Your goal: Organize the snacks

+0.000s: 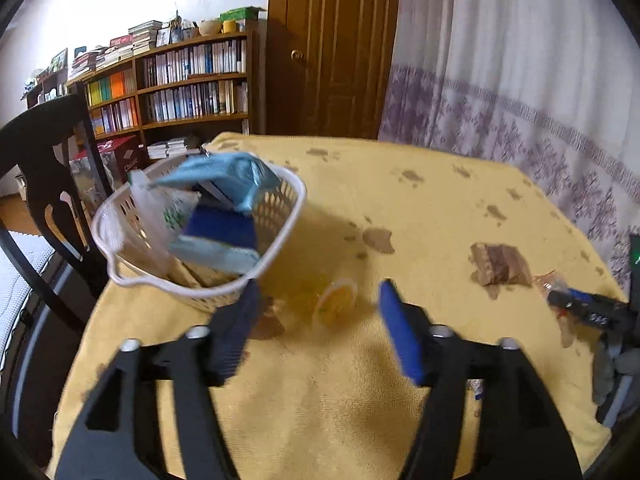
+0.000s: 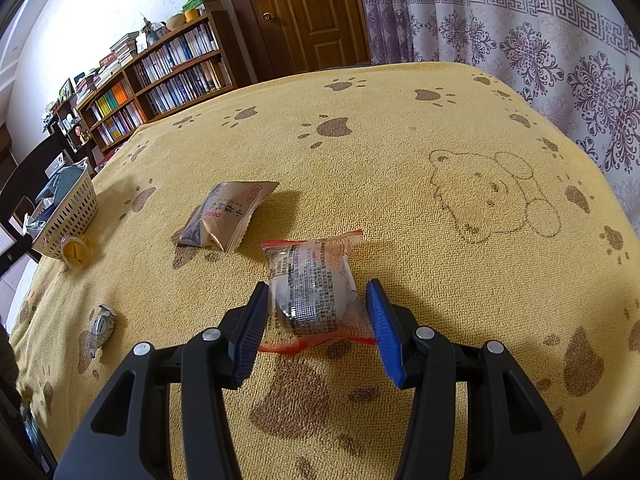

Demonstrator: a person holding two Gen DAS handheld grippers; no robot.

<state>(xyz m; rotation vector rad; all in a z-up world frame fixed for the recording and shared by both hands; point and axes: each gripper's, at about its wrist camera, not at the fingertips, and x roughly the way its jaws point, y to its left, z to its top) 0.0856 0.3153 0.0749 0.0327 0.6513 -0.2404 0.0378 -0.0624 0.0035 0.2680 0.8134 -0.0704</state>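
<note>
A white slotted basket (image 1: 280,216) at the table's left edge holds several blue and white snack packs. In front of it lies a small yellow jelly cup (image 1: 336,302) on its side. My left gripper (image 1: 316,300) hovers open over that cup, with nothing between its fingers. My right gripper (image 2: 316,298) is open with its blue pads either side of a clear red-edged snack packet (image 2: 312,284) lying on the cloth. A brown paper snack pack (image 2: 228,214) lies just beyond it, and a small silver wrapped sweet (image 2: 102,324) lies at the left. The basket (image 2: 72,210) and jelly cup (image 2: 76,252) show far left.
The table is covered by a yellow paw-print cloth (image 2: 400,128). A dark chair (image 1: 48,168) stands behind the basket. A bookshelf (image 1: 180,88), a wooden door (image 1: 332,48) and a patterned curtain (image 2: 520,32) line the room behind. The right gripper (image 1: 588,312) appears at the right edge.
</note>
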